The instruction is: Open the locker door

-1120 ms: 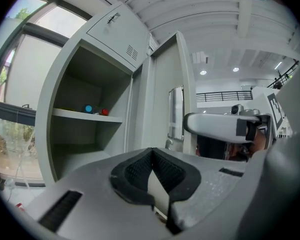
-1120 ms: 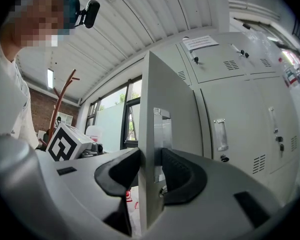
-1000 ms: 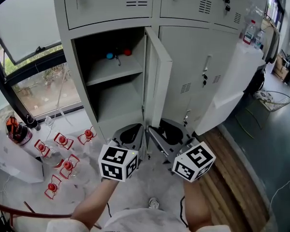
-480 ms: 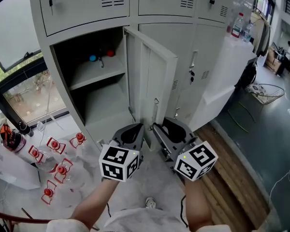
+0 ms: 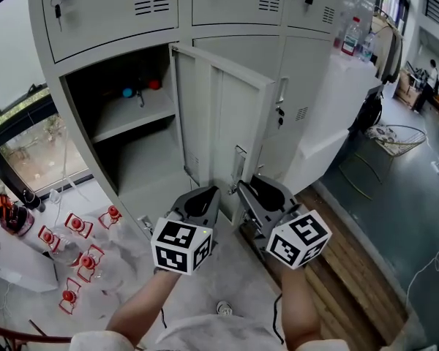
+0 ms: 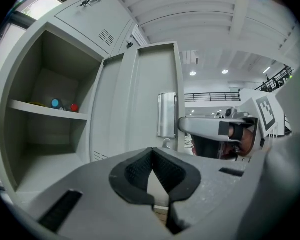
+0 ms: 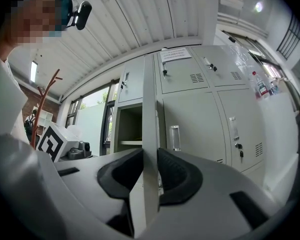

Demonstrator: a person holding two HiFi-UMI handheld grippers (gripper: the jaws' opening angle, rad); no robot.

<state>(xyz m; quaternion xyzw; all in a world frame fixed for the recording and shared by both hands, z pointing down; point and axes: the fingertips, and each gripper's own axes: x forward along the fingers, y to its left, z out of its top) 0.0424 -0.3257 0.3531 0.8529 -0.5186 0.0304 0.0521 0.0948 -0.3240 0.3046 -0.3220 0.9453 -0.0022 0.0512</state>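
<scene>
From the head view, the grey metal locker door stands half open, with the left gripper and right gripper low at its free edge. The left gripper view shows its jaws together and empty, the door just ahead. In the right gripper view the jaws, which have just been closing, pinch the door's edge.

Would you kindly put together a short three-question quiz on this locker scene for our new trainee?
1. True or false: the locker door is fully shut.
2. What stands between the jaws of the right gripper? A nothing; B the door's edge; C a bottle.
3. Fill in: on the shelf inside lie a small blue thing and a small ___ one.
Key: 1 false, it stands open. 2 B; the jaws have just been closing on that edge. 3 red: the red thing.
</scene>
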